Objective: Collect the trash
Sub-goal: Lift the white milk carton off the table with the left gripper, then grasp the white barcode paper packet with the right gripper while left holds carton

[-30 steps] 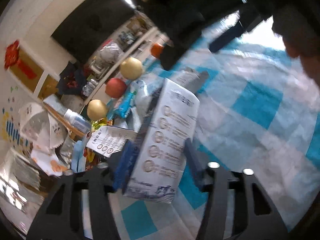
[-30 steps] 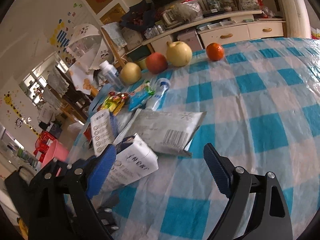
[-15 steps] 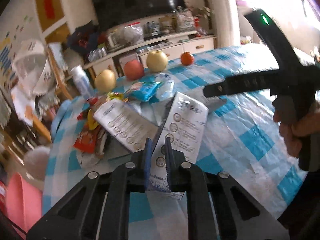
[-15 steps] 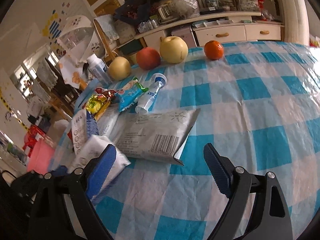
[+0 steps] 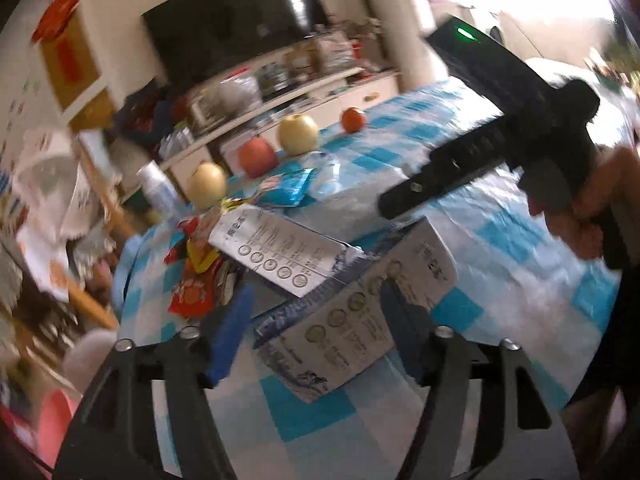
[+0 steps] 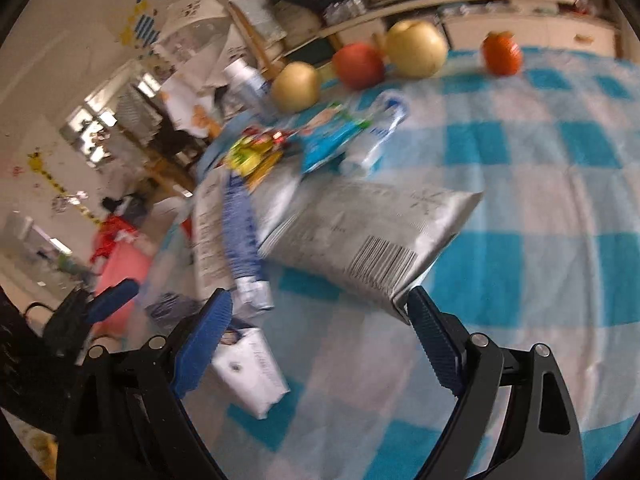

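Carton (image 5: 352, 320) between just-opening left tool (image 5: 316, 320); right tool (image 6: 320, 332) wide open, empty.

left wrist: looks down along its fingers, close over a carton (image 5: 352, 312), toward the fruit | right wrist: same slant, close over a silver bag (image 6: 372, 236) | shared: checked tablecloth (image 6: 540, 208), fruit row, litter pile

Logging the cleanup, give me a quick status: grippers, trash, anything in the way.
Left hand-held gripper just opening around milk carton, pads off. Right hand-held gripper open at silver bag. Nothing blocking; fruit sits behind.
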Tool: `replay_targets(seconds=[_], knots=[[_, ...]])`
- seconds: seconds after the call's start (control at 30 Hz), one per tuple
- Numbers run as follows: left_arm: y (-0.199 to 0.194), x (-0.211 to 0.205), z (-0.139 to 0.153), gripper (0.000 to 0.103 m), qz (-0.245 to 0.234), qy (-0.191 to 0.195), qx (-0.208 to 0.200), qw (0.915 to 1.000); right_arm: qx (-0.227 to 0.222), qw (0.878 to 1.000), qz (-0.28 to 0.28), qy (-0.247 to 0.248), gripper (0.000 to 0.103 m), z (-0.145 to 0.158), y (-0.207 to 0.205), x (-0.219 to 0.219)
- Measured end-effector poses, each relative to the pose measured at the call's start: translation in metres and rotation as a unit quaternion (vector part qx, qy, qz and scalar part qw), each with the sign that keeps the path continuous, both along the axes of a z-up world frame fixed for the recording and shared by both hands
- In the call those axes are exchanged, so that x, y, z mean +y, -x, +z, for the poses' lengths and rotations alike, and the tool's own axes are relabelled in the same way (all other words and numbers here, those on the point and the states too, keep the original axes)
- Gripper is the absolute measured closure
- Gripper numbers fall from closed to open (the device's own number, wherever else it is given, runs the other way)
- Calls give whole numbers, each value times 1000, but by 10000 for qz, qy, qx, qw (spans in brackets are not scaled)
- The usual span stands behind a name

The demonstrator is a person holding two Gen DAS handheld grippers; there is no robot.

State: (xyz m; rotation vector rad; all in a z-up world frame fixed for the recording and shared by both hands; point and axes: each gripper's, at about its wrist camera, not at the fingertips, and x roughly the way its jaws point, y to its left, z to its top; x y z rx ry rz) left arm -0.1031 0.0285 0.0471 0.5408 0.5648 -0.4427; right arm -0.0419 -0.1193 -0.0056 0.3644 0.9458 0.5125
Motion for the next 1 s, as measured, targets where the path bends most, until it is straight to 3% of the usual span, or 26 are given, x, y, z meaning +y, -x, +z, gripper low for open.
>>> replay_targets(seconds=[0.1,0.2,0.3,0.43,0.53,0.7,0.77,1.0], knots=[[0,-8,-10,32,-299,-236,138,9992,-143,9998,118,119,15,8,6,4],[-2,-13,-22,29,-459,-716,125,9963,-527,9970,-106,566,15,20,10,2],[-8,-13,-29,28,-602,-813,404,9940,-894,9873,-423,1241,15,28,10,1],[-14,-16,-37,20,-795,-918,632,9906,-1167,9771,-91,1779,15,28,-3,12],[-21,-16,-37,20,-758,-756,727,9916,-1168,9692,298,2149,14,16,-19,27],[-32,-16,-35,20,-577,-524,823,9936,-875,9712,758,2082,8,-1,-44,31],[-35,-18,-38,34,-515,-399,880,9940,-829,9713,924,2029,7,-4,-49,31],[-34,-6,-35,39,-360,68,1062,9937,-857,9639,1191,2220,6,-10,-42,34]])
